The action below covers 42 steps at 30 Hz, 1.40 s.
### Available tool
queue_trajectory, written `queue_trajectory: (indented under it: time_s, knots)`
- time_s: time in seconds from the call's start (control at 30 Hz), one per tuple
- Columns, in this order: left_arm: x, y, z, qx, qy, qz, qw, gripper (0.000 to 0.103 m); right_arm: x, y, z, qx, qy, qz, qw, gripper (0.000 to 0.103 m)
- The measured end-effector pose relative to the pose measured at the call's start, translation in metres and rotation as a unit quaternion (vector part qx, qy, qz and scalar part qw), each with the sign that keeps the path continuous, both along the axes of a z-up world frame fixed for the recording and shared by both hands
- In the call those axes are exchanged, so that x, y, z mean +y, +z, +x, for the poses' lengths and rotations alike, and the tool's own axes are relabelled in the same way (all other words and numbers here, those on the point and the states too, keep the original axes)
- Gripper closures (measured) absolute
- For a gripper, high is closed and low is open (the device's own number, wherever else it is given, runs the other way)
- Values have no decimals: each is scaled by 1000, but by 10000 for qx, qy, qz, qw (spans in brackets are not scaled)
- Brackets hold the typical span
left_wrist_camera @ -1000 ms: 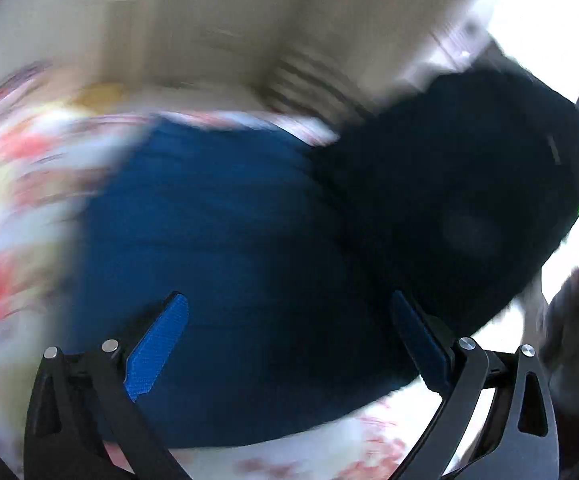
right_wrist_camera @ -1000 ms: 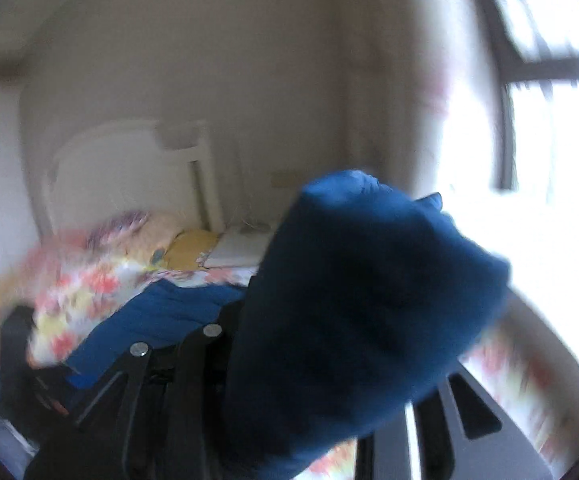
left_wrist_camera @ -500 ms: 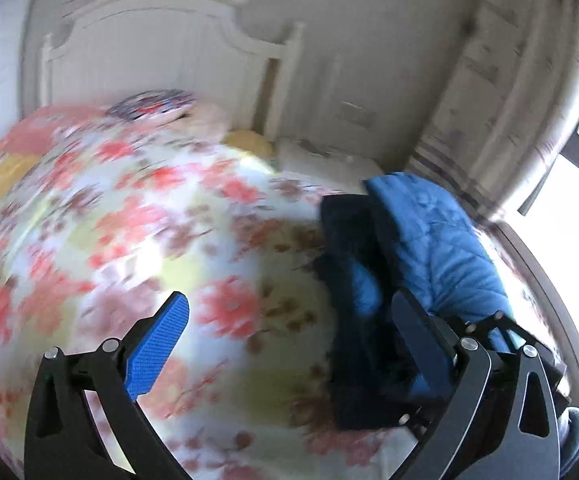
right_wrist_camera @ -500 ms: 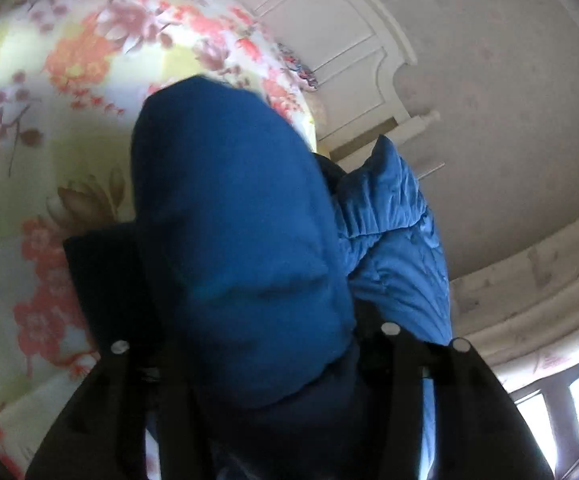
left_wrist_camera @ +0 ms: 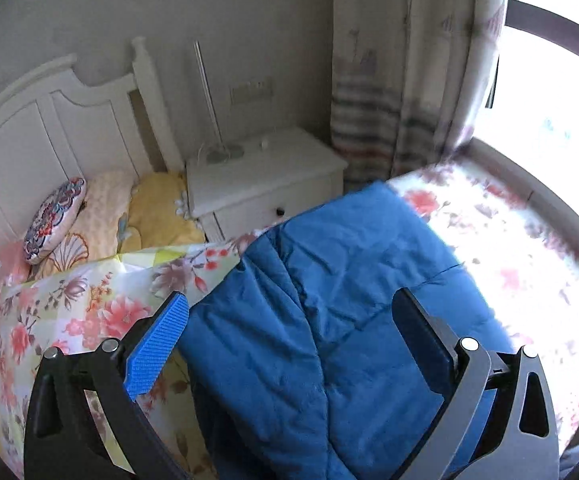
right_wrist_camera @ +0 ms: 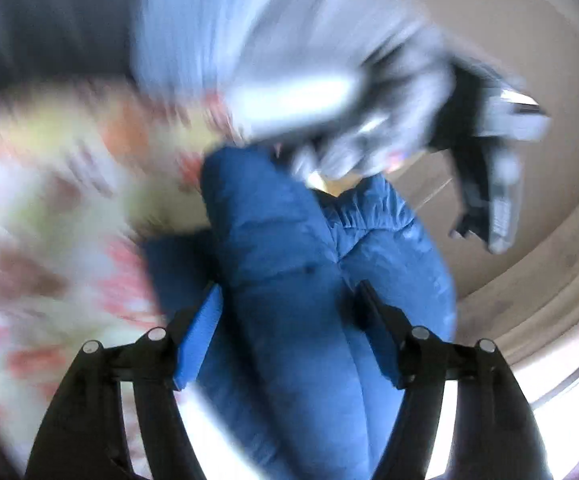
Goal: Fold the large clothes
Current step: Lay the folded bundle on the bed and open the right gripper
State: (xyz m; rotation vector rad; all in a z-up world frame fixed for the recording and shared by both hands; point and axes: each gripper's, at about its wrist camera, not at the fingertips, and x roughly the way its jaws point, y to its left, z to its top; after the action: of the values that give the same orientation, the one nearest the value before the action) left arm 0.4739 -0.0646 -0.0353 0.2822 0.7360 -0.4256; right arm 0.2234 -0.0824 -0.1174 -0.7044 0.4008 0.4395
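The bed (left_wrist_camera: pixel 61 304) with its floral cover fills the lower frame, and the blue padded coat (left_wrist_camera: pixel 329 320) lies folded across it at centre right. The left tool (left_wrist_camera: pixel 289 312) hangs above it, jaws wide apart and empty. The right tool (right_wrist_camera: pixel 289 312) has just been opening; the coat's bulk sits between its spread pads (right_wrist_camera: pixel 197 340).

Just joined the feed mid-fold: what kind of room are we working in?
A bedroom, most likely: a bed with a white headboard and flowered bedspread, a white nightstand beside it, and a curtain at a bright window.
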Motion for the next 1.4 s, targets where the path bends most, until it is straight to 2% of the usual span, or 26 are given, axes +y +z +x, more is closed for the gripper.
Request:
queue_trajectory:
  time_s: [0.07,0.1,0.13,0.2,0.27,0.37,0.43,0.5,0.53,0.6,0.73,0.87,1.13,1.17,1.2,1.23,1.27,1.33,1.4]
  knots:
    - [4,-9,7,104,78,-40,9999,5,-35,23,-5,545,178,1130,9919,36]
    - [6,-12,12,151,124,-69,9998,5,-45,28,-3,658,157,1404,9878,38]
    - [8,-15,14,179,186,-87,9996,5,-52,33,3,708,85,1604,9845,45]
    - [14,-21,20,213,316,-99,9992,5,-61,37,19,794,-124,1865,9792,51]
    - [19,-25,23,229,386,-129,9989,5,-56,38,40,892,-196,1984,9759,52]
    - [26,-37,27,216,483,-150,9985,5,-36,33,57,1034,-101,1859,9771,52]
    - [29,-54,27,197,599,-123,9979,4,-11,18,61,1131,35,1413,9835,51]
    - [36,-69,24,195,612,-368,9973,4,6,-4,56,973,37,824,9918,51]
    - [44,-75,22,217,656,-670,9954,4,9,-11,54,884,57,675,9938,51]
    - [55,-82,23,294,740,-973,9921,4,10,-20,51,806,63,532,9953,51]
    - [63,-91,23,312,903,-1151,9888,4,10,-26,52,843,68,565,9948,50]
    - [66,-98,31,571,1003,-1202,9860,4,9,-29,52,833,81,656,9943,50]
    - [66,-101,28,504,1211,-1019,9861,4,-1,-31,48,815,95,696,9942,50]
    - [64,-100,26,466,1241,-918,9869,4,-1,-27,47,930,150,705,9931,50]
    - [63,-100,25,422,1265,-850,9874,4,-5,-17,47,1271,350,834,9878,50]
    - [63,-99,24,382,1280,-821,9876,4,-14,-4,48,1558,551,1041,9807,50]
    - [64,-99,23,360,1287,-824,9876,4,-28,14,48,1642,668,1280,9758,50]
    - [65,-99,23,364,1289,-861,9872,4,-53,39,55,1354,482,1484,9784,44]
    - [66,-99,23,345,1293,-854,9873,4,-85,64,78,1080,63,1618,9809,44]
